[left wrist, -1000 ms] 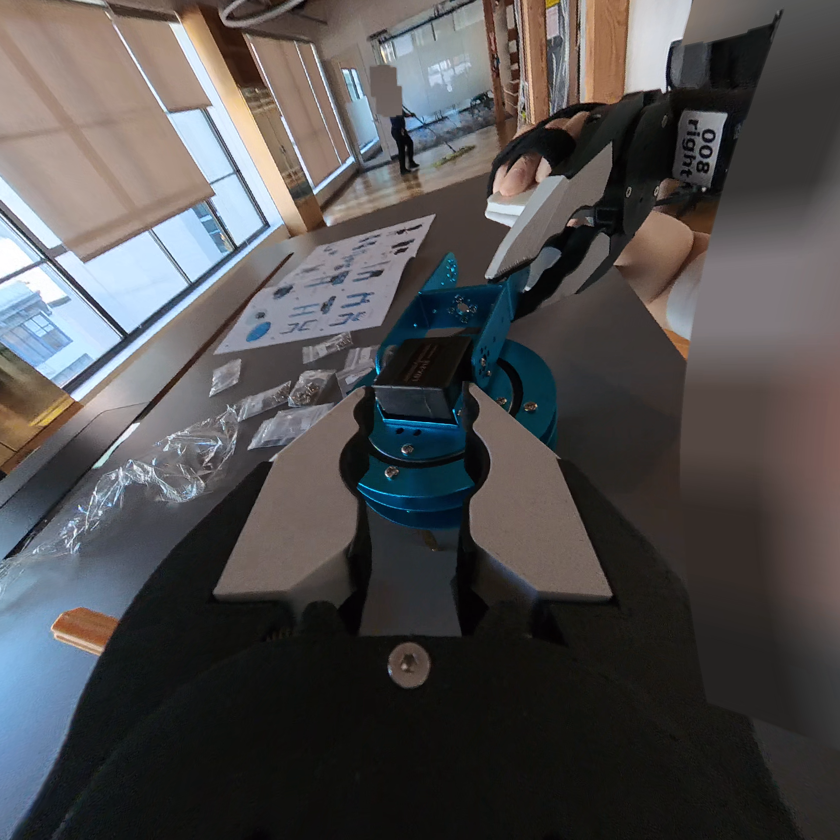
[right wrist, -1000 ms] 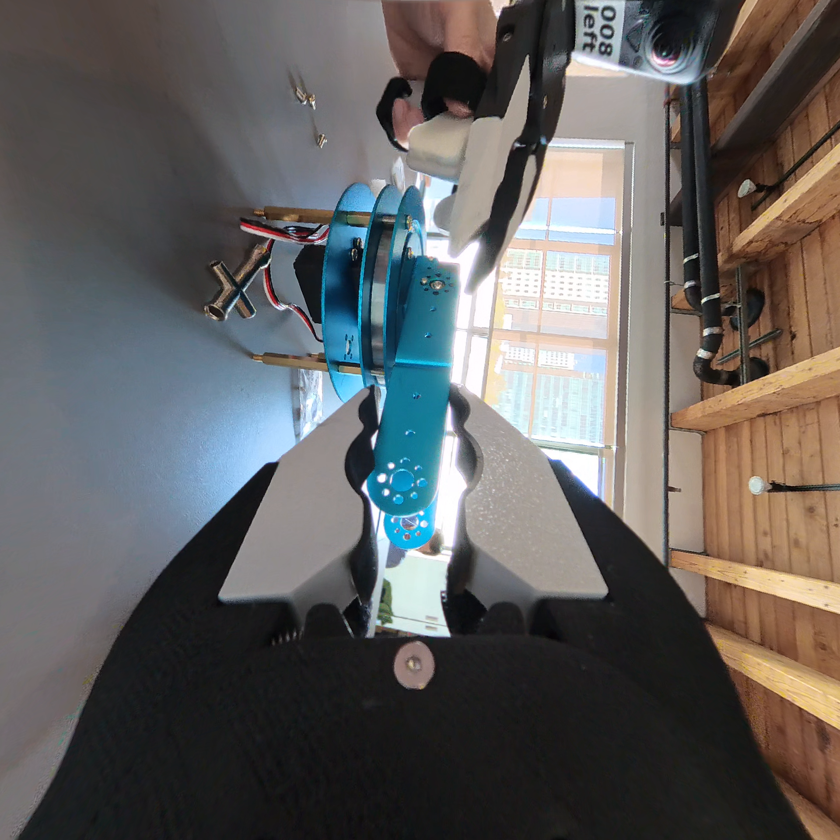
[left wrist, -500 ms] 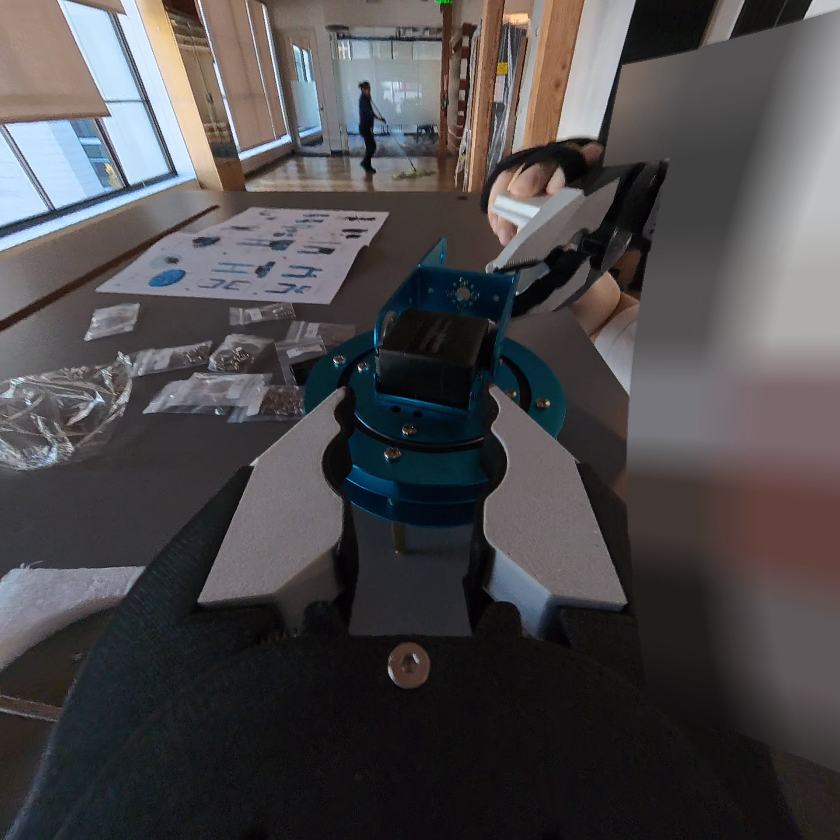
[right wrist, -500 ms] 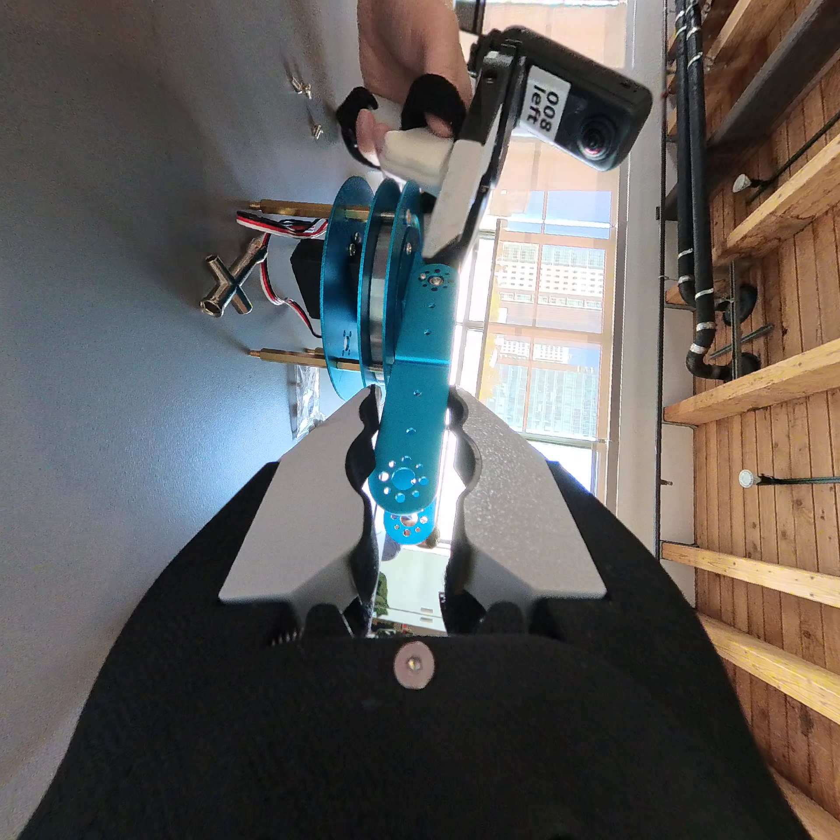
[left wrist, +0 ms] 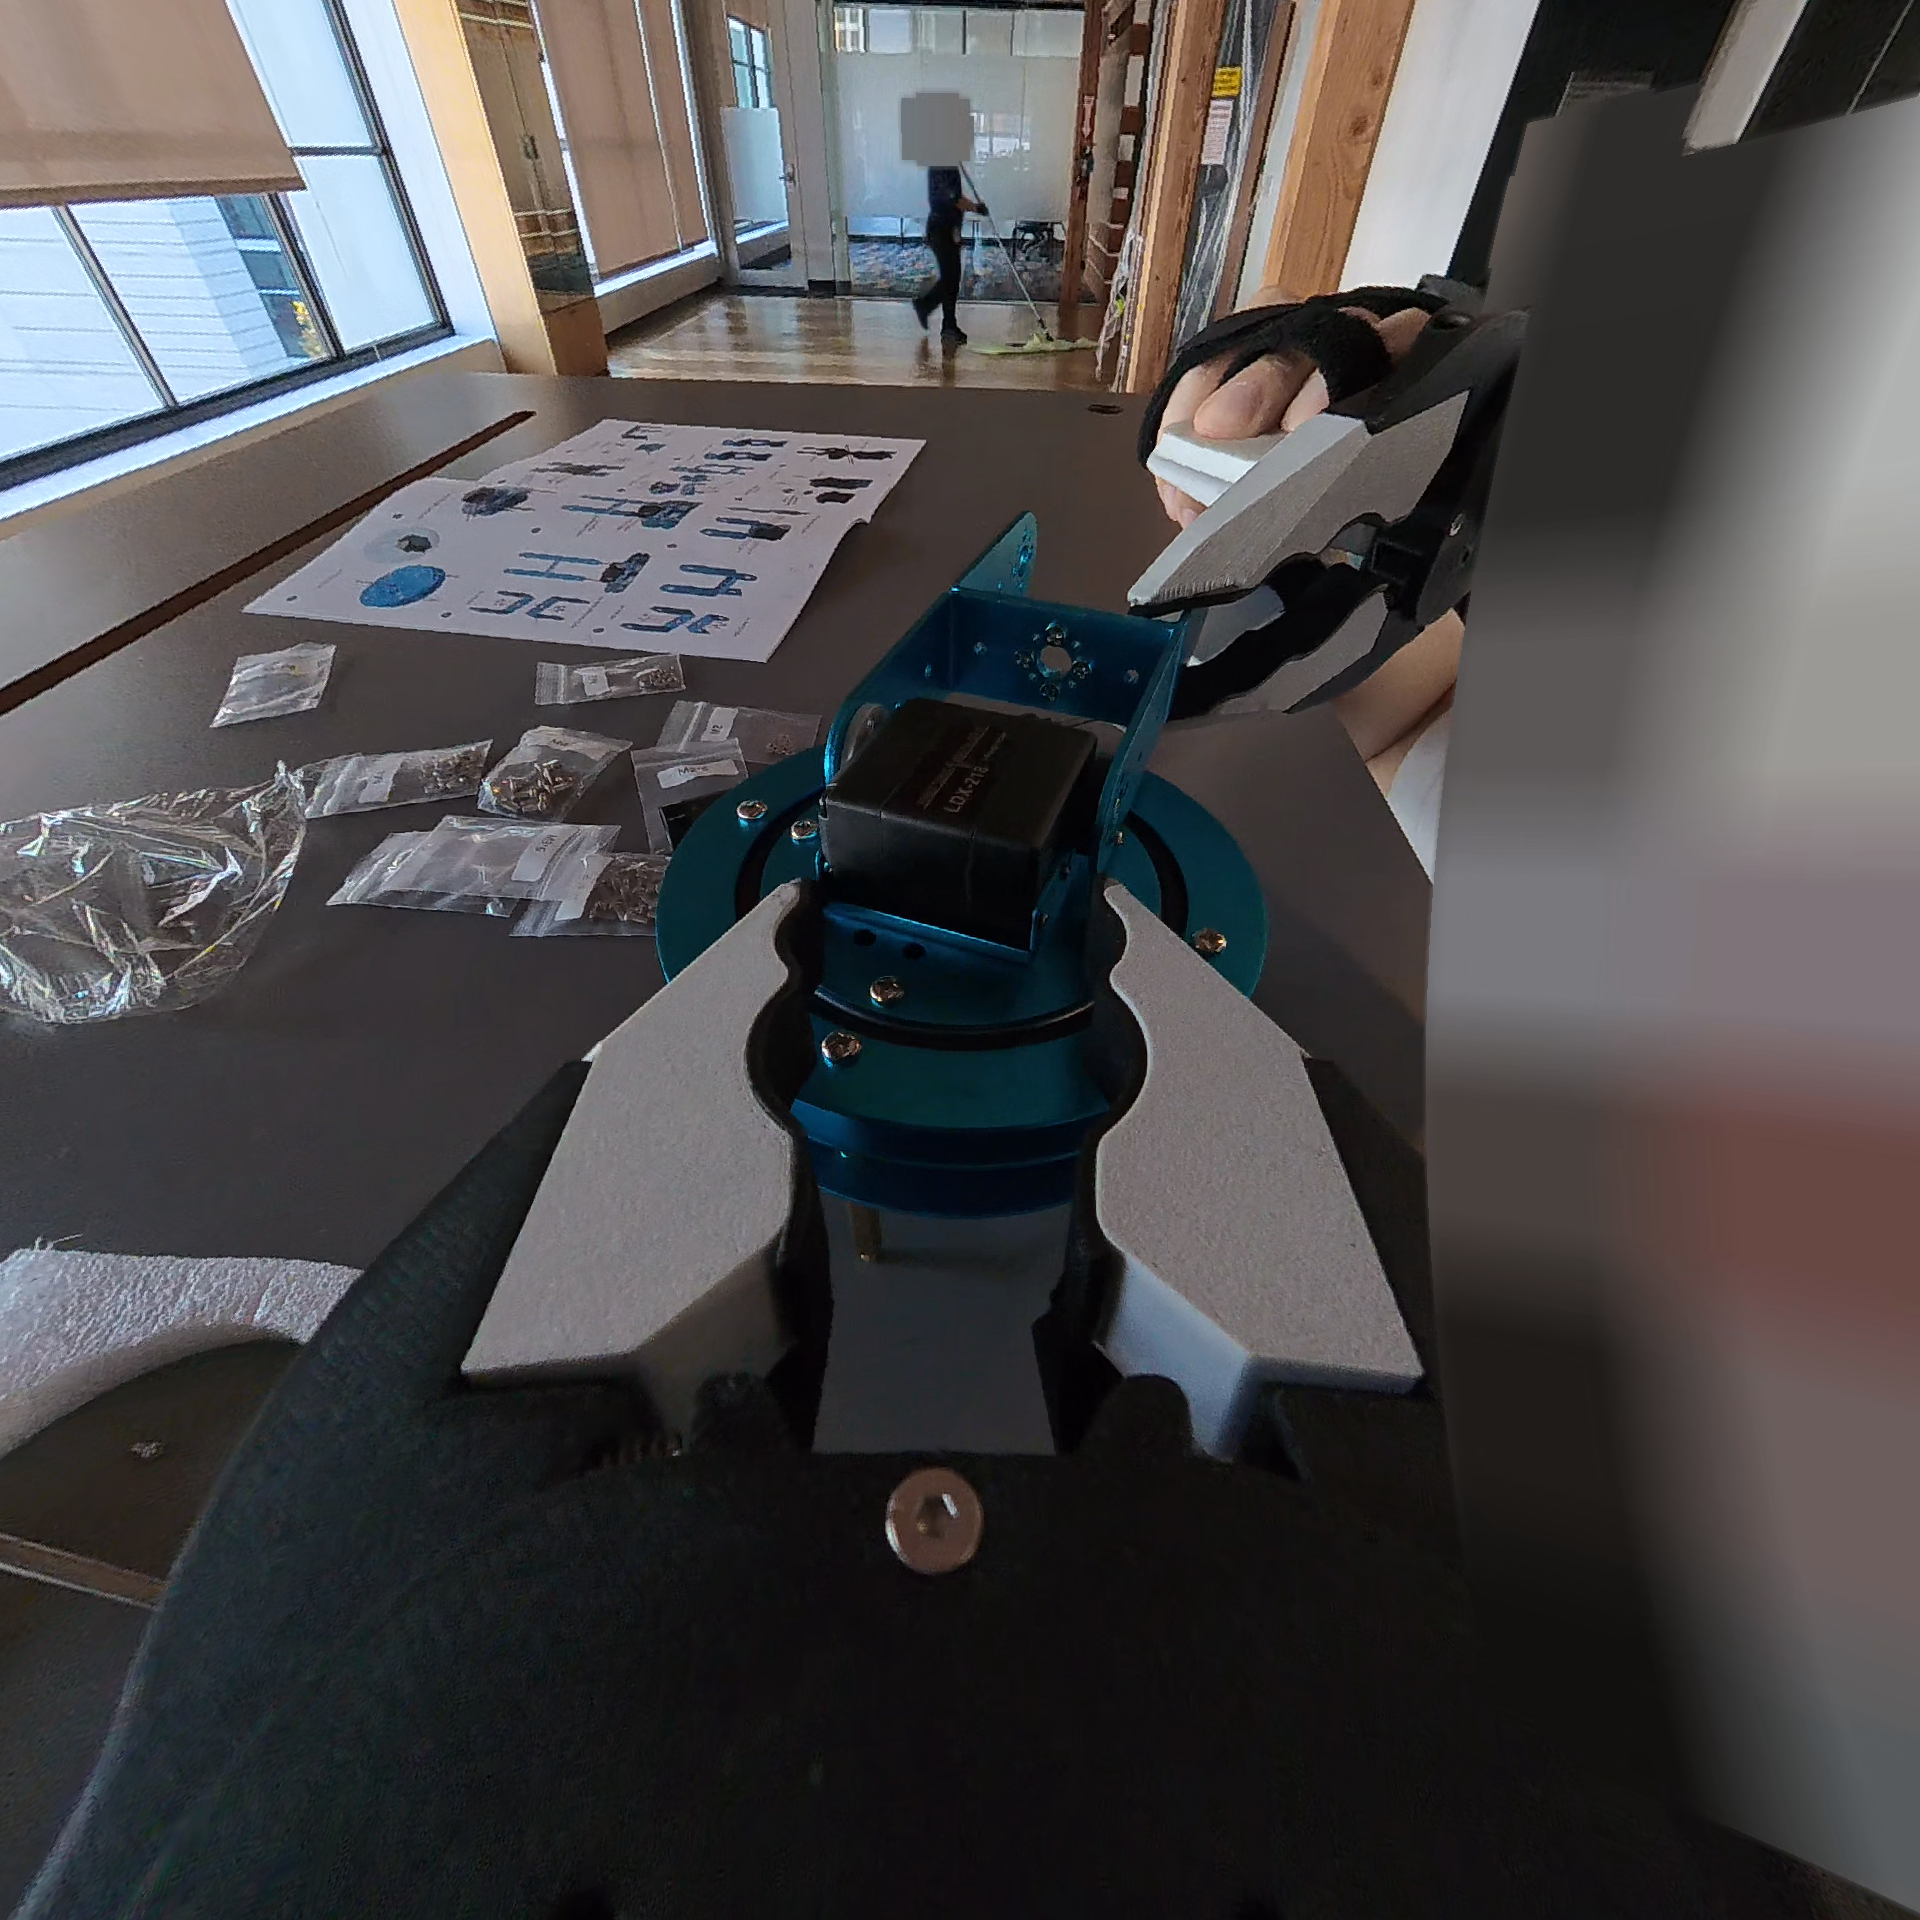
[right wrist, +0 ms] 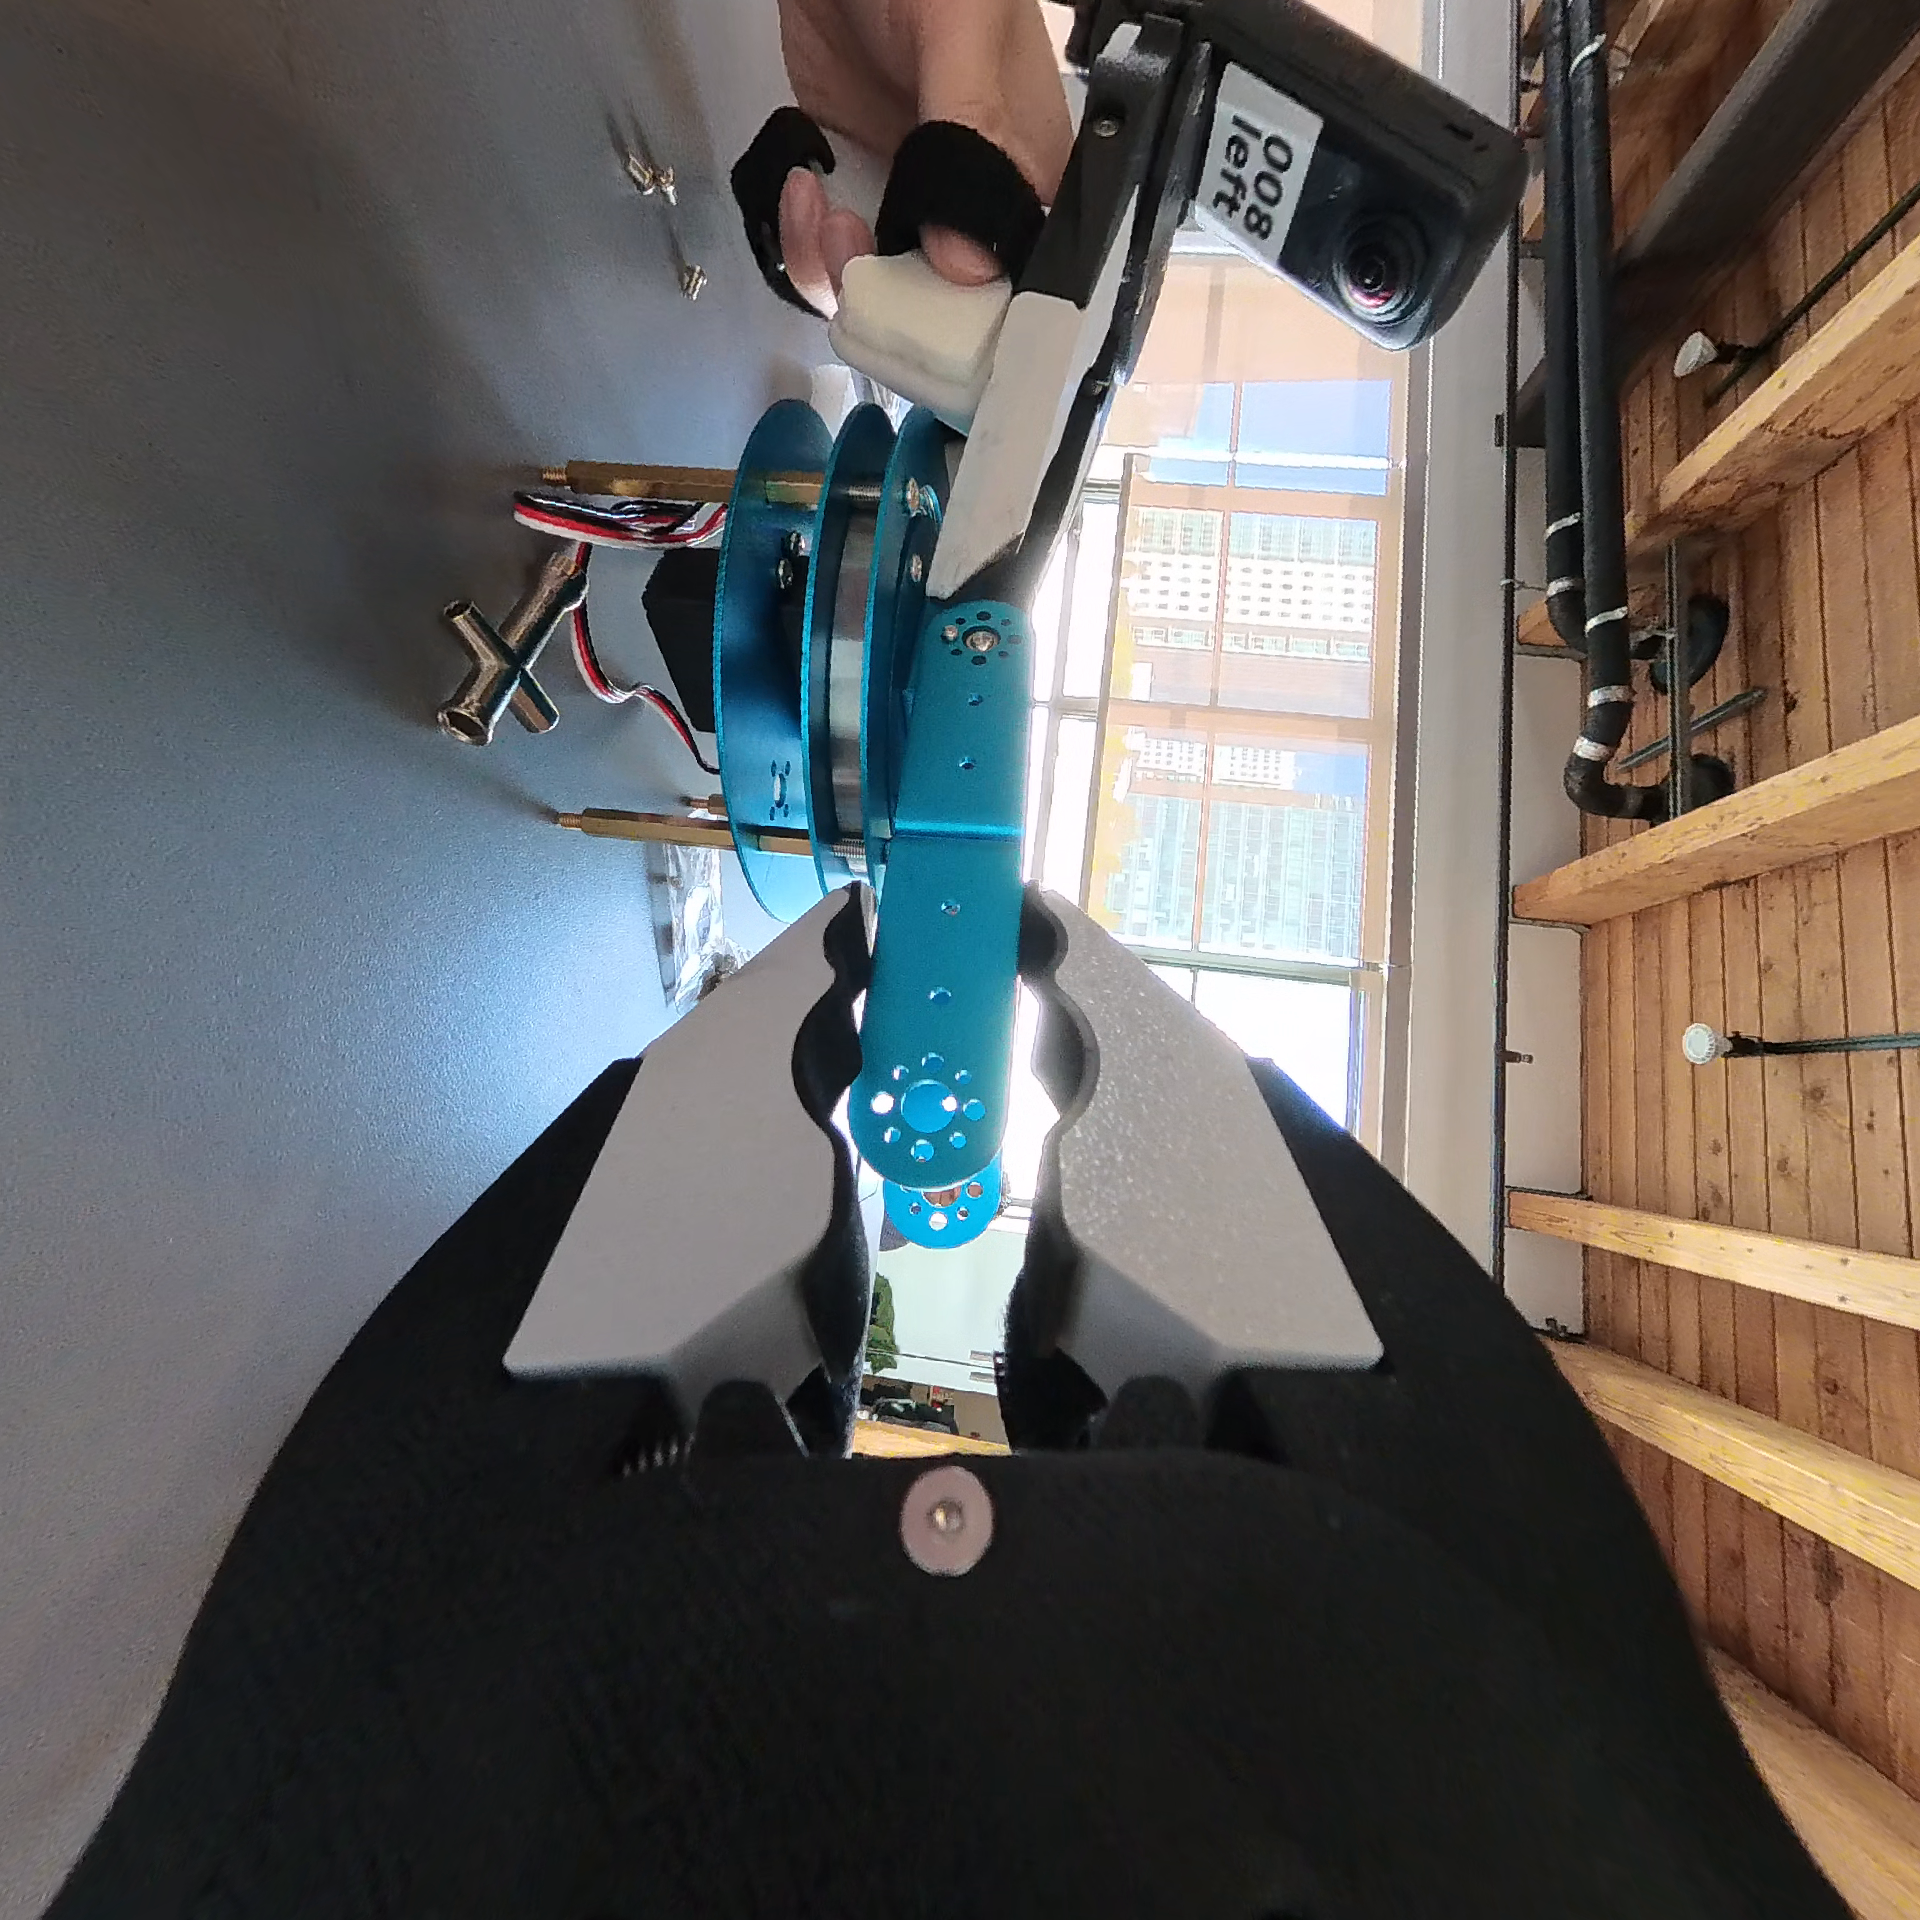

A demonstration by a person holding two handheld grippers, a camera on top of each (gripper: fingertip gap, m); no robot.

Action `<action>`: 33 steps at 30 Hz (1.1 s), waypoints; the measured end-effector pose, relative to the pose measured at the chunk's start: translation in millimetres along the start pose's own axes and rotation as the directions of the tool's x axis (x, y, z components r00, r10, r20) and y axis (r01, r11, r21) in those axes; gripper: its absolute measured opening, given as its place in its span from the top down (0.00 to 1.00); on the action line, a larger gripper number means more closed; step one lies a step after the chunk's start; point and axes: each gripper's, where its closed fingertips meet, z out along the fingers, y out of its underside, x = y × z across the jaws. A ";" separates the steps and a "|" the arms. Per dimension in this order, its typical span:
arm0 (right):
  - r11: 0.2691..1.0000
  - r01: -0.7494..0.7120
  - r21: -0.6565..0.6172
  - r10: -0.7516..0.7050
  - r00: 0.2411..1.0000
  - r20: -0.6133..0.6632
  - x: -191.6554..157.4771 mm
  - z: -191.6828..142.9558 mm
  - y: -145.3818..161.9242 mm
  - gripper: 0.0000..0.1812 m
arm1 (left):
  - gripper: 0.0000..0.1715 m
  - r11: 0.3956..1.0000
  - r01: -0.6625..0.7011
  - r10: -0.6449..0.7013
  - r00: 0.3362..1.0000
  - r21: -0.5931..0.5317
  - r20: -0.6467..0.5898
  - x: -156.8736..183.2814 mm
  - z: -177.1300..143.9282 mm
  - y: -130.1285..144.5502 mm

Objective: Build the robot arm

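Observation:
A blue metal turntable base [left wrist: 1195, 894] stands on brass standoffs [right wrist: 665, 826] on a dark table. A black servo [left wrist: 956, 821] sits on top in a blue U-bracket [left wrist: 1039, 649]. My left gripper [left wrist: 951, 899] is open. Its jaws straddle the foot of the servo mount just above the top disc, with a narrow gap on each side. One of its fingers [right wrist: 1029, 416] shows in the right wrist view. My right gripper [right wrist: 943, 899] is shut on the side arm of the blue bracket [right wrist: 945, 935]. It also shows in the left wrist view [left wrist: 1169, 634].
A printed sheet [left wrist: 613, 540], several small bags of screws [left wrist: 499, 831], crumpled clear plastic [left wrist: 135, 894] and white foam [left wrist: 125, 1309] lie to the left. A cross wrench [right wrist: 509, 665], loose screws [right wrist: 665, 208] and servo wires [right wrist: 623, 530] lie by the base. A person mops far off [left wrist: 945, 260]. The grippers' ends are close to 8 cm from one another. My right tips are roughly 8 cm from the cross wrench [right wrist: 509, 665].
My left gripper has opened from its hold on the black servo and its view has levelled out. My right gripper has kept its hold on the bracket arm.

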 end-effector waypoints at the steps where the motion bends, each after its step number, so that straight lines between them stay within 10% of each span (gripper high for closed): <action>1: 1.000 -0.002 0.001 0.002 1.000 0.001 0.0 0.0 0.1 0.85 | 0.71 1.000 0.002 -0.002 1.000 0.000 0.002 -0.1 0.0 0.0; 33: 0.995 0.093 -0.018 -0.094 0.994 -0.048 1.5 2.4 0.4 0.85 | 0.68 0.999 -0.038 0.038 0.999 -0.003 0.021 1.3 1.3 0.5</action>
